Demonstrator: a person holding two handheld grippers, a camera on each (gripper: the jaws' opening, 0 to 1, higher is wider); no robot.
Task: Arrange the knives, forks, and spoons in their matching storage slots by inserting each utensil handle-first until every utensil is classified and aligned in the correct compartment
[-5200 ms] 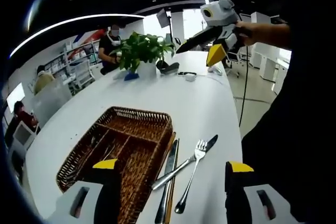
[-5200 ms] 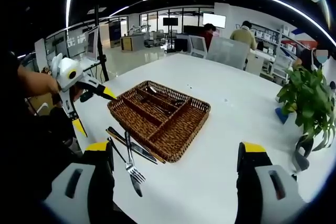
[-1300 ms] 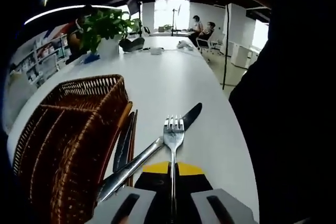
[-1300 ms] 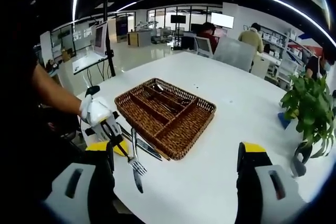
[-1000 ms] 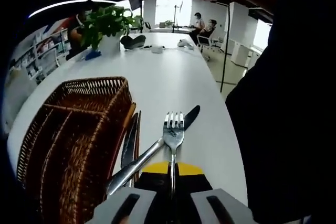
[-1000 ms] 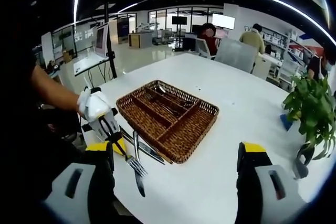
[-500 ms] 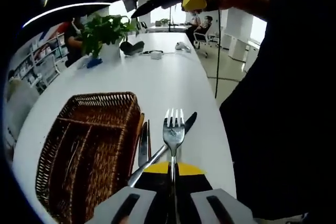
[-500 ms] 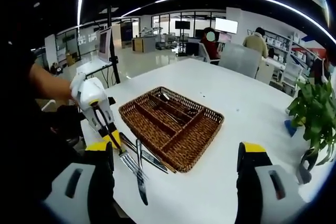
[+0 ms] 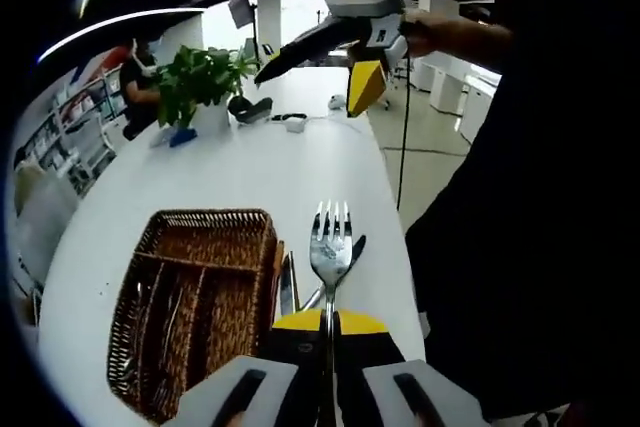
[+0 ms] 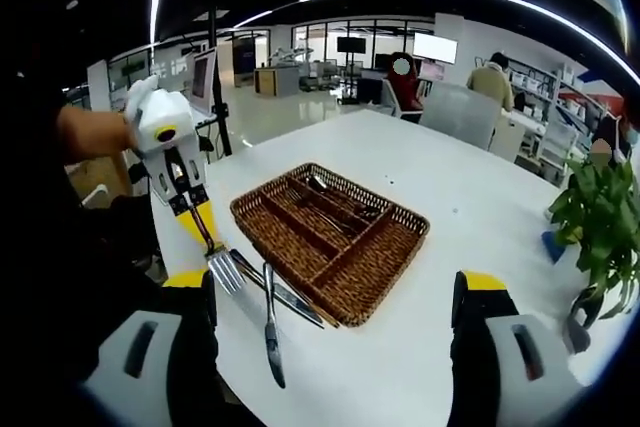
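The left hand-held gripper [image 9: 327,332] is clamped on a fork [image 9: 330,247], handle pinched between the closed jaws and tines pointing away, up toward twelve o'clock in the left gripper view. From the right gripper view the same fork [image 10: 222,267] hangs clear of the surface, tines slanting down under the left hand-held gripper [image 10: 203,232]. The right hand-held gripper [image 10: 335,322] is spread wide with nothing between its jaws; in the left gripper view it floats high at one o'clock [image 9: 340,67], well apart from the work.

The wicker basket [image 10: 392,242] sits on the white surface [image 10: 470,197], split into long compartments. Some utensils already lie inside, though which kinds fill which slot I cannot tell. Beside the basket's near edge, at about seven o'clock from it in the right gripper view, two knives [image 10: 272,322] lie on the surface. So the job looks partly done: the fork is in hand but not yet slotted, and the knives are left.

The fork is plain polished metal, four tines, slim handle.
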